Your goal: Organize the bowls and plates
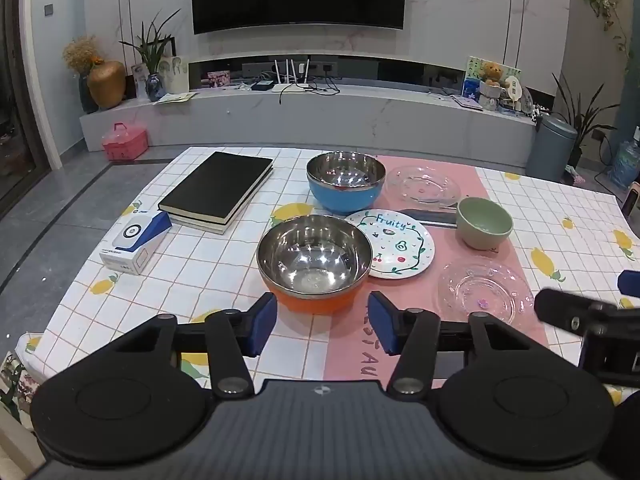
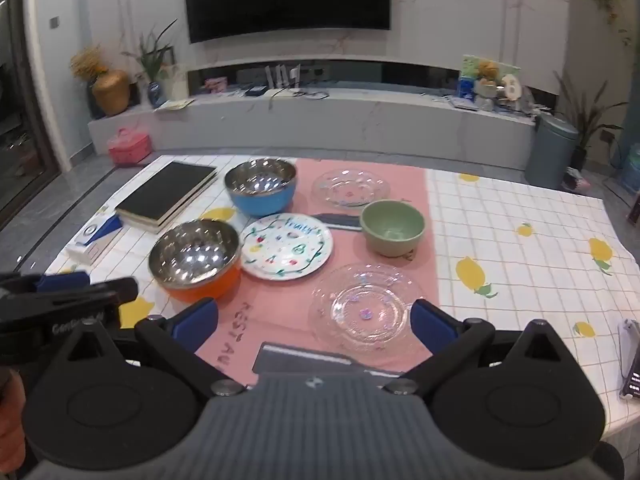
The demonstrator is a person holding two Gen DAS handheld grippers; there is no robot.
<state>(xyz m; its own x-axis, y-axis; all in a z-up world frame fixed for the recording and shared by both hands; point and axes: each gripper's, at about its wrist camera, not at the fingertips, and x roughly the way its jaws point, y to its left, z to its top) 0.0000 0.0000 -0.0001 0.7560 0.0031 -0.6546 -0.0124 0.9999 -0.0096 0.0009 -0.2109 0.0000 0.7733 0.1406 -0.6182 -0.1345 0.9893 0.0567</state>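
Note:
An orange steel bowl (image 1: 316, 266) (image 2: 196, 260) sits nearest, just beyond my open left gripper (image 1: 322, 322), whose blue pads hold nothing. Behind it stands a blue steel bowl (image 1: 345, 184) (image 2: 261, 190). A white "Fruity" plate (image 1: 394, 248) (image 2: 288, 246) lies between them, beside a small green bowl (image 1: 484, 222) (image 2: 392, 227). One clear glass plate (image 1: 486, 292) (image 2: 366, 308) lies near, between the wide open, empty fingers of my right gripper (image 2: 314, 326). A second clear plate (image 1: 424, 184) (image 2: 351, 188) lies at the back.
Black notebooks (image 1: 218, 188) and a white-and-blue box (image 1: 136, 244) lie on the left of the checked tablecloth (image 2: 520, 264). A dark flat object (image 2: 308, 360) lies at the near edge and a phone (image 2: 632, 364) at the right. Another dark strip (image 1: 428, 216) lies by the green bowl.

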